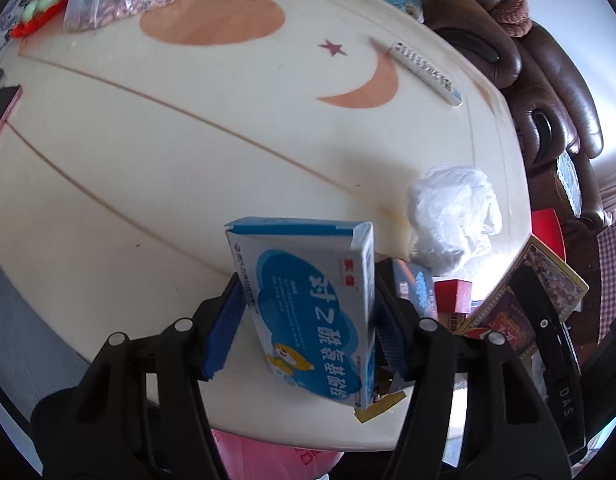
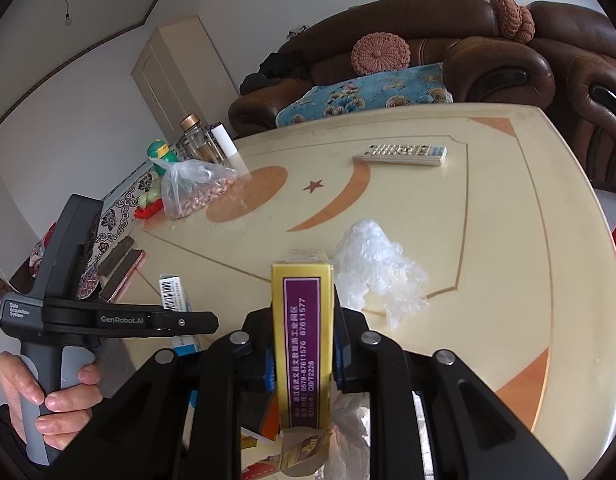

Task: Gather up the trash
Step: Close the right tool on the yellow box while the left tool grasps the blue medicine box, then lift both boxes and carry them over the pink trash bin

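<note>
Near the table (image 1: 147, 160) edge, left gripper (image 1: 308, 316) clamps blue box (image 1: 308, 320), right gripper (image 2: 303, 344) clamps yellow box (image 2: 303, 340).

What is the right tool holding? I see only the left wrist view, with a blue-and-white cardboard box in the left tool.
Observer: The right tool is shut on a tall yellow cardboard box with a purple label.
Operator: What stands beyond the clear plastic bag of pinkish beans?
Observer: A clear glass jar with a gold lid, beside a white cylinder.
Operator: Who holds the left tool?
Observer: A bare left hand grips its grey handle.
</note>
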`<state>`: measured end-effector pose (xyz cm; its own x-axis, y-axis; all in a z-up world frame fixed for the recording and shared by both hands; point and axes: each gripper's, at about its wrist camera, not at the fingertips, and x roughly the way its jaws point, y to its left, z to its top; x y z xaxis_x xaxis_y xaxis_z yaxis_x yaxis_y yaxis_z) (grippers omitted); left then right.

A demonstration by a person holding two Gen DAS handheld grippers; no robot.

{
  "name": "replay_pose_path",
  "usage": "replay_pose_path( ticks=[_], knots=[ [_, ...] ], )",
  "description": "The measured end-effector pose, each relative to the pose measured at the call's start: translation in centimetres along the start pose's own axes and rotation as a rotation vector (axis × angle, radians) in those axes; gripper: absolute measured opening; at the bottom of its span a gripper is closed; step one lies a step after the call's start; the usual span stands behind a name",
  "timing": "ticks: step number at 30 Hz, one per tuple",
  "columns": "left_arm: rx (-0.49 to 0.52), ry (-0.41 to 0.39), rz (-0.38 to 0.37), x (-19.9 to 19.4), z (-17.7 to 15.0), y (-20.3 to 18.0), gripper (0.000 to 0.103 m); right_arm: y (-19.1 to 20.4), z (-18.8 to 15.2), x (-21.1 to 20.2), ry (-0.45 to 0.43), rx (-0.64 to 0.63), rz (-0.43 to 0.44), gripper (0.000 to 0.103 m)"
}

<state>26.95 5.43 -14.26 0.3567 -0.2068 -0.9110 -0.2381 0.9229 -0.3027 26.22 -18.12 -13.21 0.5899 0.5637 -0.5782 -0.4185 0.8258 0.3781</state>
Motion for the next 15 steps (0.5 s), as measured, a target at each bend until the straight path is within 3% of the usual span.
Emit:
replay_pose_path(
  ticks=[15],
  knots=[
    [0.093, -0.116, -0.01, -3.0, -0.5, -1.0, 0.057, 0.6, 0.3, -0.7, -0.038, -0.02, -0.033, 0.02]
  ],
)
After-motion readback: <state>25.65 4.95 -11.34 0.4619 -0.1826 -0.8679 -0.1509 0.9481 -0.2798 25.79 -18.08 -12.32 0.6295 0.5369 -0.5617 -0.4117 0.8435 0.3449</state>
